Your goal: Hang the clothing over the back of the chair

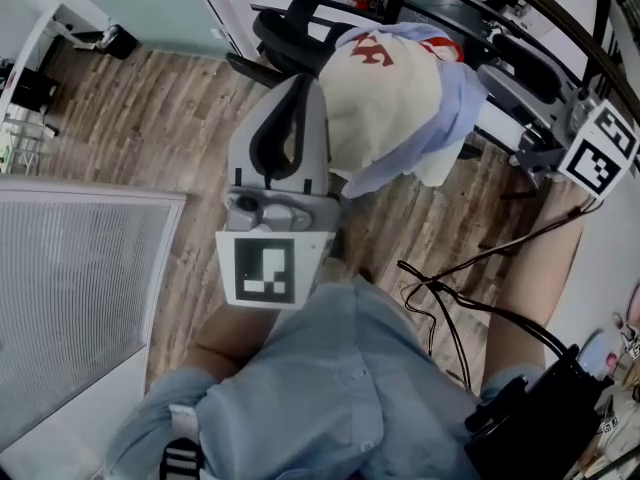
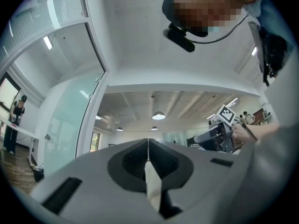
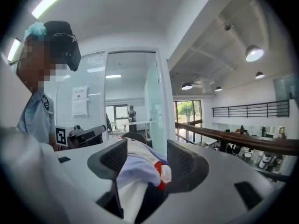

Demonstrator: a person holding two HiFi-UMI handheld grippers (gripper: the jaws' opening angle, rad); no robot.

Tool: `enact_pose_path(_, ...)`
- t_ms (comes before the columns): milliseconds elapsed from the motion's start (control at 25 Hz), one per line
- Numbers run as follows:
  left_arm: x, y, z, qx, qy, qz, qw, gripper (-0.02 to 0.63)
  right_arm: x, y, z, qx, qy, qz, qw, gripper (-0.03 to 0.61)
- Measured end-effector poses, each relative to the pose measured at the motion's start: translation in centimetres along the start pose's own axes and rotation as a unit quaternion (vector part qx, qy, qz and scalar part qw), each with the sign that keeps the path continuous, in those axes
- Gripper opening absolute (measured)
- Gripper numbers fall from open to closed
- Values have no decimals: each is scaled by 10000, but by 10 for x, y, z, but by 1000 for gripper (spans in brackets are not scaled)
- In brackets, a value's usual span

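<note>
Clothing (image 1: 385, 93), cream w/ red print & pale-blue edges, sits bunched over the top of the black chair (image 1: 290, 23), above the wood floor (image 1: 130, 118). L gripper (image 2: 148, 147): jaws closed tight on a thin cream strip of it. R gripper (image 3: 147, 150): jaws wide apart, a fold of the fabric btwn them, not pinched.

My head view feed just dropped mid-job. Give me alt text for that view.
A cream and pale blue garment with red print lies draped over the back of a black office chair. The left gripper reaches its near edge at centre; the right gripper shows at the right edge, above the wood floor.
</note>
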State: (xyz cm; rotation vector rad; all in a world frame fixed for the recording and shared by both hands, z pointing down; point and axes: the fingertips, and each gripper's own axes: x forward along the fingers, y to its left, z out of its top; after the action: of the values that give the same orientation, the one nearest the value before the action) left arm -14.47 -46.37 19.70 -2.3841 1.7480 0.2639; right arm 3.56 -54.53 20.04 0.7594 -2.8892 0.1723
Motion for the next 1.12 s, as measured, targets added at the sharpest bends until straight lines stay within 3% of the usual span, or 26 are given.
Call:
enact_pose_path(280, -48, -50, 17, 223, -52, 94, 9997, 12, -67, 78, 7, -132, -678, -291, 9972, 230)
enact_pose_path(560, -123, -106, 44, 141, -209, 253, 9994, 12, -120, 172, -7, -239, -960, -339, 9945, 167)
enact_pose_path(720, -153, -134, 49, 266, -55, 358, 9990, 12, -127, 213, -29, -16, -907, -384, 9951, 89)
enact_pose_path(840, -169, -145, 53, 355, 62, 446, 9984, 12, -132, 240, -32, 4, -1182, -525, 9916, 44)
enact_pose_path(1000, -180, -151, 61, 598, 47, 436, 9972, 12, -136, 270, -20, -435, -1705, -848, 9807, 25)
enact_pose_path(1120, -183, -152, 63, 776, -29, 404, 9962, 12, -129, 283, -19, -792, -1762, -1052, 9755, 21)
